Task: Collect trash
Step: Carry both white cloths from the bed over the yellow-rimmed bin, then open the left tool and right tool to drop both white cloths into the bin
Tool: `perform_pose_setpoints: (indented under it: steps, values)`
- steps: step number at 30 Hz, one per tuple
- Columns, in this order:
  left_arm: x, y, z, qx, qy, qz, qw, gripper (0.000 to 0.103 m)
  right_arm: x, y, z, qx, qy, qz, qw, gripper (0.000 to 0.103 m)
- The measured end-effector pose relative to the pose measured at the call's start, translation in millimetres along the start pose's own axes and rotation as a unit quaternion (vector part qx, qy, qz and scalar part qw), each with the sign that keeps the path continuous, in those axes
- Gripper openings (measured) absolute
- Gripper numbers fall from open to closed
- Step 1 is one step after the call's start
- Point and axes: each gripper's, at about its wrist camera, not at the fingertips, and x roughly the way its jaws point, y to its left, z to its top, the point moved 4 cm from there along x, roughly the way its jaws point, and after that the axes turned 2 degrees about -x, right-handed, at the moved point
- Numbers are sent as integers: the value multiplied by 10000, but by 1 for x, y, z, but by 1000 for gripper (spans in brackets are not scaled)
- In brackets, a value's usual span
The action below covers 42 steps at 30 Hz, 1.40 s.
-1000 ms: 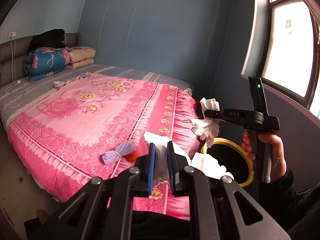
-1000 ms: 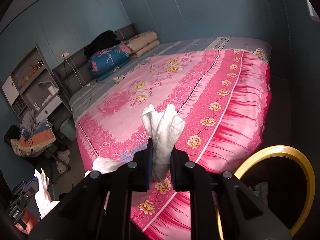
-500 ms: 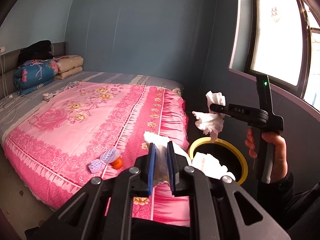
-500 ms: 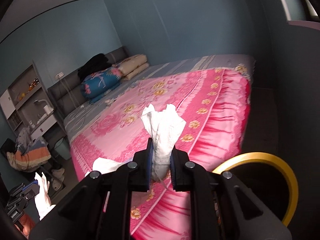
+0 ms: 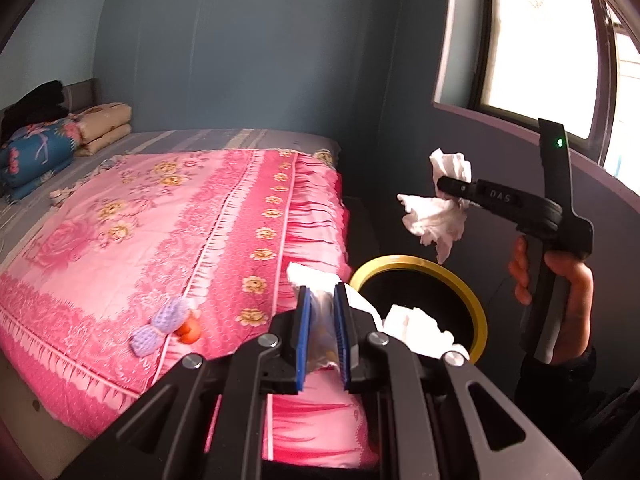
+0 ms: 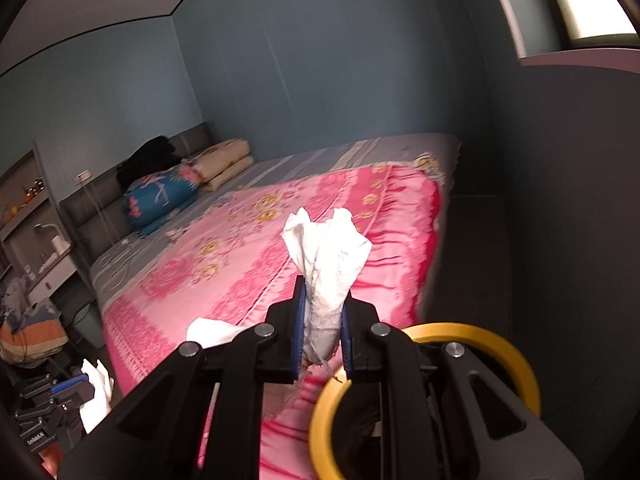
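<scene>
Two tissue wads, one clamped in each gripper, both near the bin at the bed's foot corner.

Right gripper (image 6: 322, 320) pinches a crumpled tissue (image 6: 326, 256) above the yellow-rimmed bin (image 5: 478, 308), probably lined up for a drop. Left gripper (image 5: 322, 320) squeezes a second wad (image 5: 310, 276) at the bed (image 5: 192, 216) edge, though its lower part is hidden behind the fingers.

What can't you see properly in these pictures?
- Inside of the yellow-rimmed bin: too dark in both wrist views, and the right claw covers part of it in its own view.
- Lower end of the tissue in the left claw: hidden between the pads.
- Small orange thing on the pink bedspread: too small to name.
- Shelf items: too small, at the right wrist view's edge.
</scene>
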Motion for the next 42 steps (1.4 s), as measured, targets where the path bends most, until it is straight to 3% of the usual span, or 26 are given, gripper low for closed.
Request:
perform_pose_setpoints:
  steps: [15,29,37,39,42]
  values:
    - [81,-40,6,306,497,-318,9978,11,-6,-47,-8,-80,-117,-914,9957,15]
    - [149,-75,-15,579,1025,-525,9917,11,29,-102,-32,349,274,-966,9943,15]
    - [171,-91,-24,832,1058,-605,9891,12,45,-118,-45,603,404,-983,9925,16]
    - [173,-92,-26,835,1069,-587,9890,13,48,-119,-46,639,413,-959,9925,20]
    - [174,-91,-28,739,1136,-712,9882,25,52,-123,-48,709,425,-967,9919,30]
